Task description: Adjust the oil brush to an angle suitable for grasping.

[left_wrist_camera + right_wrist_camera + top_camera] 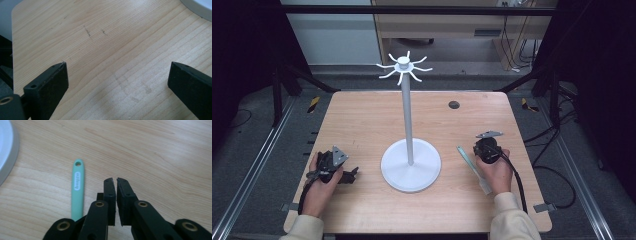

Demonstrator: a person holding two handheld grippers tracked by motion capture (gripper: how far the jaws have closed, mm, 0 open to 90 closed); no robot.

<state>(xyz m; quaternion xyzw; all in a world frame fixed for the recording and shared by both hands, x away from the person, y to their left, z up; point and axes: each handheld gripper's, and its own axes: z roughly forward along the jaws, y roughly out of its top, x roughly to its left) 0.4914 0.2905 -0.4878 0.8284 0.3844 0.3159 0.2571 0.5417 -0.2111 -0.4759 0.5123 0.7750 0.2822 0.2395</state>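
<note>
Lying flat on the table, the green utensil sits just left of the right gripper, whose jaws are nearly closed. Widen them, then straddle its handle squarely. The left gripper rests wide apart, well clear of the white stand.

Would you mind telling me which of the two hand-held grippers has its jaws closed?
The right hand-held gripper: its jaws meet beside the green utensil, while the left hand-held gripper is spread wide over bare table.

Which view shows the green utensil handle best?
The right gripper view: the green handle lies close up, hanging hole and label visible, beside the right gripper. The high view shows it small and slanted; the left gripper view shows bare table.
</note>
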